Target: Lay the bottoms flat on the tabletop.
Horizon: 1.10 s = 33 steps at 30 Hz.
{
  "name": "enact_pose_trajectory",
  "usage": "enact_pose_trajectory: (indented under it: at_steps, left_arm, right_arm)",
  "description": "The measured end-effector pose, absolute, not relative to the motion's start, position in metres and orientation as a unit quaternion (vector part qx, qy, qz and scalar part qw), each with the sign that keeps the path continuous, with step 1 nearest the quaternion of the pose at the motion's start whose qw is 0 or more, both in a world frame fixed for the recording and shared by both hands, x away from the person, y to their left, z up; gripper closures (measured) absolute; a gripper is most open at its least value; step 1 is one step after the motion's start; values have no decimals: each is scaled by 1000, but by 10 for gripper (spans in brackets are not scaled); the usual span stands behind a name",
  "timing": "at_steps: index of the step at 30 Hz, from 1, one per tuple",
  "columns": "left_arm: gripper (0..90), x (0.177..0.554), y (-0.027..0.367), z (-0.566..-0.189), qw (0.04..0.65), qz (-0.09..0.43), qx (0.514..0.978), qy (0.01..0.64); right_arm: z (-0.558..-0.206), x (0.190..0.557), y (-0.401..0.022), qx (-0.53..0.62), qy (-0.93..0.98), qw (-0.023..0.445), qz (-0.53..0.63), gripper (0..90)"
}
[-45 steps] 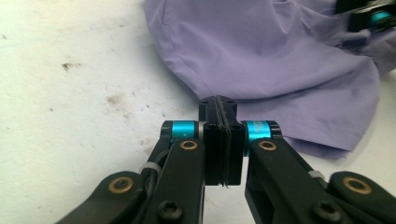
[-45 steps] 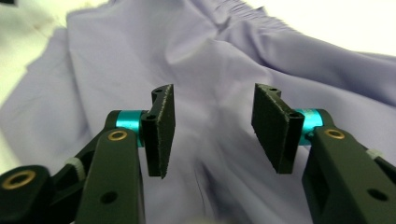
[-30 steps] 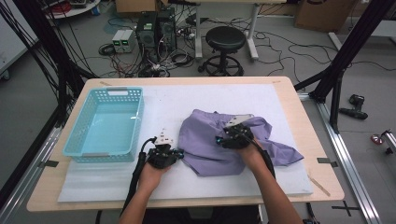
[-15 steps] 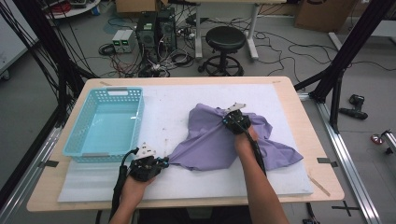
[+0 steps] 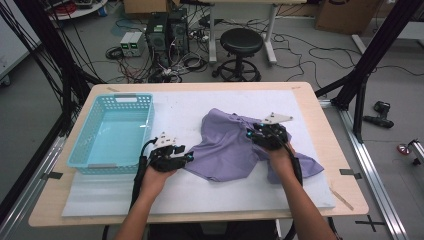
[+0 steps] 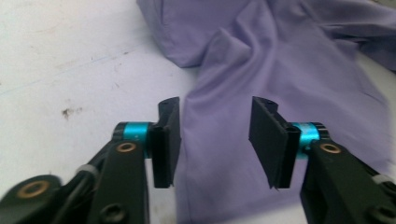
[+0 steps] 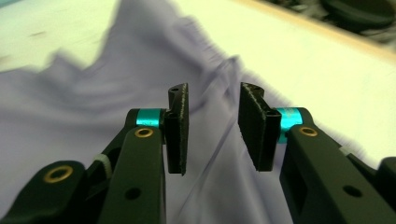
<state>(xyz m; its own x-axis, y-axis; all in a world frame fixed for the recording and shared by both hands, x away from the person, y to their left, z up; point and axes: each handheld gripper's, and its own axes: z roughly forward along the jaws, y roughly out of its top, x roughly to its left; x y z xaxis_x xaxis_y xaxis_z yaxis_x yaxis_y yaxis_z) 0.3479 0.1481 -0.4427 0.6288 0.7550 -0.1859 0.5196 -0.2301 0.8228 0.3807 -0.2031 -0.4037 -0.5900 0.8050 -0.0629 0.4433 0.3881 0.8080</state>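
A purple garment (image 5: 235, 150) is lying crumpled on the white mat (image 5: 200, 190) that is covering the desk (image 5: 55, 205), a little right of the middle, with a light blue basket (image 5: 111, 131) sitting well to its left. The left gripper (image 5: 187, 159) is hovering at the garment's lower left edge; in the left gripper view its jaws have just been opening and are standing spread, with the cloth (image 6: 280, 60) lying beneath the gap and neither pad pressing on it. The right gripper (image 5: 260, 131) is hanging over the garment's upper right part, near a raised fold. In the right gripper view its jaws have likewise just been opening and are standing apart, looking along a ridge of fabric (image 7: 93, 116) that is running below them, untouched by the pads. The person's forearms are reaching in from the near edge of the desk, one to each gripper.
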Motion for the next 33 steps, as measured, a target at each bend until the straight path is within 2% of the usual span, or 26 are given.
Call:
enact_pose_trajectory:
  at_steps: [3,5,6,8,10,12,14,15,18,22,27,31,33]
  left_arm:
    - [521,362,139,-453,438,110,786,422]
    - [555,364,134,-458,419,115,798,418]
    - [612,363,132,-458,413,135,798,417]
    - [809,361,131,-458,404,143,805,411]
    - [882,361,131,-457,402,144,807,408]
    - [885,360,133,-456,409,150,801,410]
    - [886,359,137,-452,437,157,783,415]
    - [887,359,140,-449,450,162,772,418]
    - [887,361,149,-440,477,183,746,427]
    - [888,367,153,-435,495,208,723,434]
    - [887,377,148,-439,487,237,716,440]
    - [887,381,146,-446,472,237,723,446]
    - [886,381,146,-446,470,234,723,449]
  right_arm:
    - [-412,361,-211,375,816,204,390,594]
    - [-421,351,-211,367,827,176,387,563]
    - [-426,347,-209,359,835,166,381,555]
    - [-436,343,-203,345,851,147,368,555]
    - [-444,340,-196,333,864,133,353,576]
    - [-451,338,-188,315,876,148,335,649]
    - [-450,339,-187,313,877,142,335,848]
    - [-449,340,-185,300,883,143,331,896]
    - [-444,347,-184,291,891,139,320,900]
    - [-428,366,-191,321,868,159,345,900]
    - [-421,392,-184,349,857,180,332,898]
    - [-431,405,-172,366,859,196,298,889]
    - [-436,407,-169,374,858,189,297,833]
